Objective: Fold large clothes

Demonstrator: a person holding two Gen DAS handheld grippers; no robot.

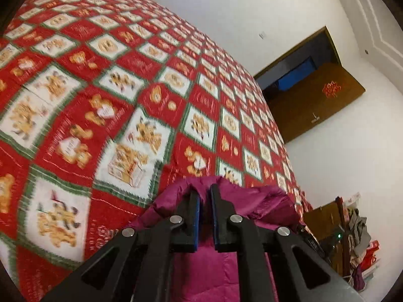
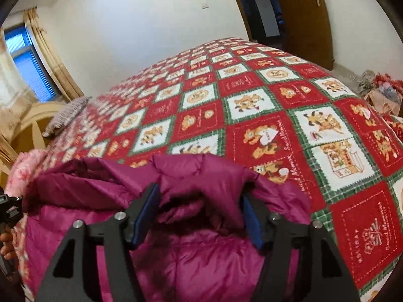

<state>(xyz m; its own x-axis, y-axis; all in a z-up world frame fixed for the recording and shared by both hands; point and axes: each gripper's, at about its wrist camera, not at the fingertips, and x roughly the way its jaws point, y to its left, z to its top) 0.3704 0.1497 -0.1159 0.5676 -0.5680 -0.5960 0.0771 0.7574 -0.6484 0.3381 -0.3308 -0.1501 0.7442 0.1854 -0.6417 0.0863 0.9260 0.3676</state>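
Observation:
A magenta puffer jacket lies bunched at the near edge of a bed covered by a red, white and green patchwork bedspread. My right gripper stands open over the jacket's top fold; its blue pads sit on either side of a puffy ridge without pressing it. In the left wrist view my left gripper has its jaws almost together, pinching a thin edge of the jacket above the bedspread. The rest of the jacket is hidden below both grippers.
A brown door stands open beyond the bed's far corner, with a heap of clutter on the floor beside it. A grey pillow, a curtained window and a pink cloth are at the left.

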